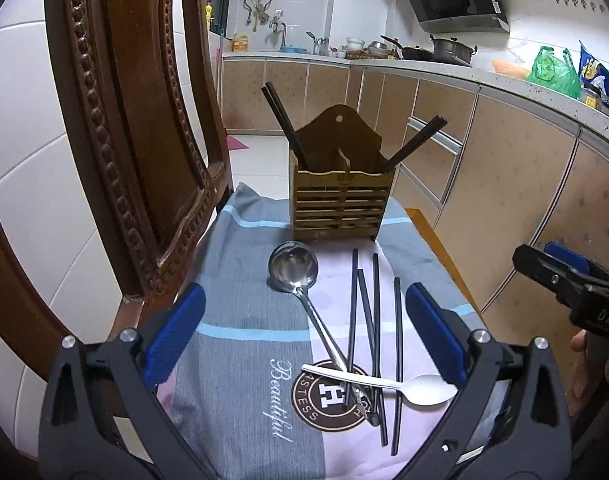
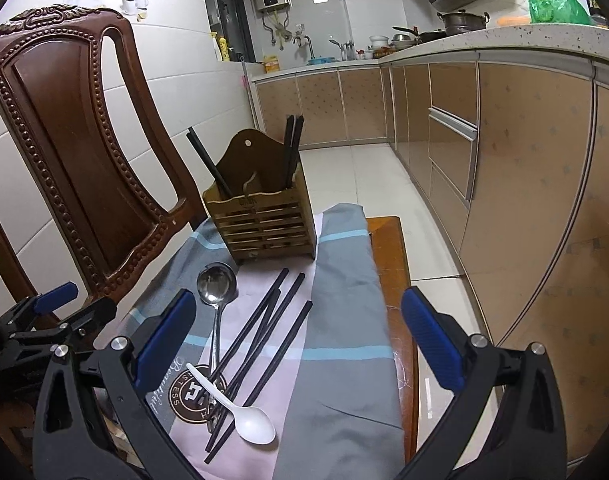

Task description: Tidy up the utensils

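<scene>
Grippers: your left gripper (image 1: pixel 304 336) & right gripper (image 2: pixel 300 340) both gape wide, empty. Steel ladle (image 1: pixel 293 267), white plastic spoon (image 1: pixel 420 389), black chopsticks (image 1: pixel 397 340) lie on striped cloth (image 1: pixel 232 280) before slatted wooden holder (image 1: pixel 340 208).

We see the utensil holder (image 1: pixel 342 204) standing at the far end of the cloth (image 1: pixel 240 320), which lies on the table (image 2: pixel 392 280). Two pairs of chopsticks lean in the holder, one left (image 1: pixel 282 120), one right (image 1: pixel 418 142). In front of it lies the ladle (image 1: pixel 304 284), bowl toward the holder. Just right of the ladle, four loose chopsticks (image 1: pixel 374 320). The plastic spoon (image 1: pixel 388 384) lies across the ladle handle and the chopsticks' near ends. Chair (image 1: pixel 116 120) at the table's left; kitchen counter (image 1: pixel 484 76) behind and to the right.
</scene>
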Demonstrator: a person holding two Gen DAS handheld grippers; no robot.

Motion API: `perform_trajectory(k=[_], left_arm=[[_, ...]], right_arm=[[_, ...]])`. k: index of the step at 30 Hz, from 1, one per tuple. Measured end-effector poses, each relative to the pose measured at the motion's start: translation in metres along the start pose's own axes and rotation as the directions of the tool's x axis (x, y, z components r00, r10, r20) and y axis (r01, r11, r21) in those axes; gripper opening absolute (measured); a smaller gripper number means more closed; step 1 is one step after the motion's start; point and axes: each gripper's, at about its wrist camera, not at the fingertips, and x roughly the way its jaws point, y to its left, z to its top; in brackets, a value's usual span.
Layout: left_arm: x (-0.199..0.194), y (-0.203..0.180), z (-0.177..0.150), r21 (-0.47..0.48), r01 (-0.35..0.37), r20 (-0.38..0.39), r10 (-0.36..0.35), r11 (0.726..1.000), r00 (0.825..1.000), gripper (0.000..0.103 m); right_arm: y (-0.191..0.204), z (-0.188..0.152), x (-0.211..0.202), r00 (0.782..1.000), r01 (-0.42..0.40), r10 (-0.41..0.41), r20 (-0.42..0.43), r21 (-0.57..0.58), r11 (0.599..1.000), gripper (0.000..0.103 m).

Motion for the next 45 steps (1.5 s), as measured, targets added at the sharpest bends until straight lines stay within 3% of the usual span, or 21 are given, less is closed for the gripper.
perform_trajectory(k=[6,10,16,18,21,24,27,36,39,45], left_arm=[[0.000,0.003,0.002,-0.011,0.003,0.002,-0.003,1.000,1.000,0.099],[-0.012,0.008,0.009,-0.017,-0.011,0.048,0.012,1.000,0.999,0.099],[-0.024,0.025,0.024,-0.027,-0.044,0.108,0.047,0.999,0.993,0.099],[-0.019,0.034,0.026,-0.049,-0.051,0.087,0.055,0.998,0.995,0.099],[-0.013,0.044,0.026,-0.080,-0.060,0.068,0.065,0.995,0.996,0.098],[-0.014,0.044,0.026,-0.061,-0.058,0.071,0.062,0.996,0.996,0.098],[-0.013,0.043,0.025,-0.038,-0.057,0.070,0.060,0.998,0.996,0.098],[-0.018,0.049,0.026,-0.069,0.003,0.088,0.003,0.998,0.996,0.098],[-0.023,0.053,0.028,-0.104,0.043,0.110,-0.031,0.994,0.993,0.098],[-0.022,0.051,0.028,-0.100,0.042,0.113,-0.030,0.994,0.993,0.098]], right_arm=[[0.001,0.000,0.002,1.000,0.002,-0.002,0.000,-0.005,1.000,0.100],[0.005,-0.001,0.005,1.000,-0.015,0.015,-0.009,-0.018,1.000,0.100],[0.059,-0.025,0.031,0.983,-0.136,0.096,-0.158,-0.263,0.955,0.097],[0.084,-0.039,0.044,0.972,-0.174,0.102,-0.213,-0.352,0.920,0.092],[0.109,-0.054,0.066,0.953,-0.210,0.085,-0.292,-0.427,0.880,0.073],[0.122,-0.065,0.096,0.916,-0.243,0.055,-0.398,-0.439,0.865,0.050],[0.129,-0.072,0.115,0.884,-0.273,0.046,-0.465,-0.433,0.859,0.041],[0.142,-0.085,0.146,0.811,-0.373,0.055,-0.582,-0.443,0.815,0.021],[0.145,-0.086,0.153,0.797,-0.391,0.062,-0.600,-0.435,0.811,0.019],[0.150,-0.089,0.159,0.777,-0.411,0.049,-0.627,-0.448,0.794,0.019]])
